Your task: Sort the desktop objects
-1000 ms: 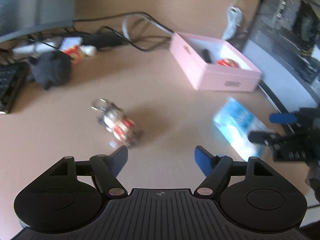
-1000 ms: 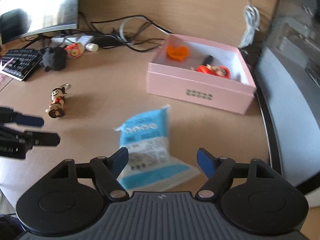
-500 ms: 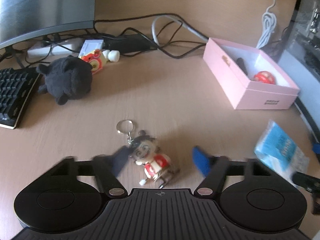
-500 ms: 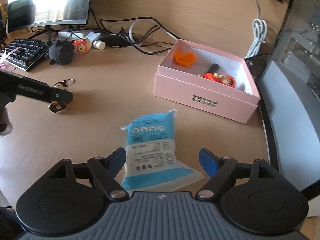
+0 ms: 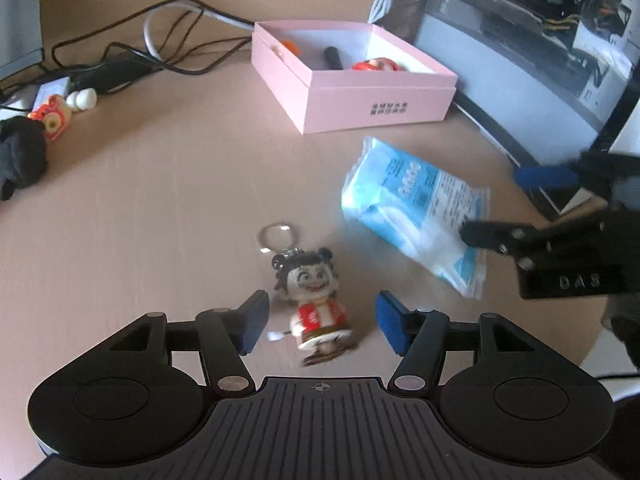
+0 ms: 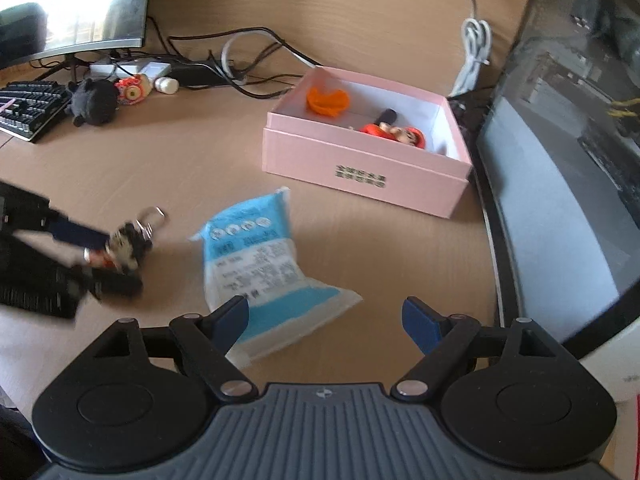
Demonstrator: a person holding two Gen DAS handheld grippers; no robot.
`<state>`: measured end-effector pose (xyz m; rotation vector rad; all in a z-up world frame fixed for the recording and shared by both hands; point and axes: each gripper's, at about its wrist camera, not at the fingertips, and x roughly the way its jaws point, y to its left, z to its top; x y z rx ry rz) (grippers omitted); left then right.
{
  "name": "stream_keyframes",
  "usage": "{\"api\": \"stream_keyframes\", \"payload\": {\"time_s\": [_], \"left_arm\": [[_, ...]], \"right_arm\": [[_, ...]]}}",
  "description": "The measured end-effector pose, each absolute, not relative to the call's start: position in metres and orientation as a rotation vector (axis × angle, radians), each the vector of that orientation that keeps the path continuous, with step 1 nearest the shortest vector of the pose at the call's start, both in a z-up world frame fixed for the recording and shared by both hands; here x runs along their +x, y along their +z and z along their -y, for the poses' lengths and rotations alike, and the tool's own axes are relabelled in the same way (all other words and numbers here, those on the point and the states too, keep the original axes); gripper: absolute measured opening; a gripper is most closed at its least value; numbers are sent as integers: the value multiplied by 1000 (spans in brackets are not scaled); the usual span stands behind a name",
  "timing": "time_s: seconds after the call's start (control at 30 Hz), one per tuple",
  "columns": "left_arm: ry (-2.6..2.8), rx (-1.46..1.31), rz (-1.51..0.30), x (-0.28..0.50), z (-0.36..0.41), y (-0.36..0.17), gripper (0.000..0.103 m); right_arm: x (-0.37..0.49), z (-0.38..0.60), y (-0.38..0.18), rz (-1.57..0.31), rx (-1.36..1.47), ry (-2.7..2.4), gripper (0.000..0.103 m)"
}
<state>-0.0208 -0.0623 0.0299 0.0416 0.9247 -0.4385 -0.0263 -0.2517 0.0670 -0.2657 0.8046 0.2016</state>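
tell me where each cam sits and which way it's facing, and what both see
Left wrist: sits on the left gripper, looking forward and down at the doll keychain between its open fingers; the right gripper shows at the right edge.
Right wrist: sits on the right gripper, looking down at the blue packet; the left gripper shows at the left edge, around the keychain.
Shared: the keychain, the packet, the pink box, the black plush and cables on the desk.

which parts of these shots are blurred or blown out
Left wrist view: the figurine keychain and blue packet are motion-smeared, the right claw too. Right wrist view: the monitor is blown out by glare, the left claw smeared.
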Motion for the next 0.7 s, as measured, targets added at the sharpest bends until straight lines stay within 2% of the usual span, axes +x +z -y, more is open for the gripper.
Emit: {"api": "stream_keyframes", "payload": {"time_s": [0.3, 0.43, 0.5, 0.53, 0.57, 0.6, 0.67, 0.7], "left_arm": [[-182, 53, -894, -15, 11, 41, 81], [-170, -29, -922, -14, -3, 42, 85], [-235, -88, -944, -16, 0, 41, 95], [-262, -105, -946, -17, 3, 41, 96], [-290, -119, -947, -17, 9, 40, 96], [-310, -122, -952, -16, 14, 39, 96], [-338, -109, -955, -11, 27, 37, 96], [-342, -99, -952, -9, 32, 37, 96]], "right_arm": [[-9, 218, 62, -785, -307, 318, 86], [-3, 208, 55, -806, -321, 352, 86], [-1, 207, 51, -819, -310, 353, 86], [0, 207, 49, -834, -303, 356, 86], [0, 208, 48, -846, -299, 353, 84], [0, 209, 47, -853, -302, 340, 77], [-1, 212, 44, -865, -315, 318, 70], [-2, 215, 43, -875, -309, 306, 69]]}}
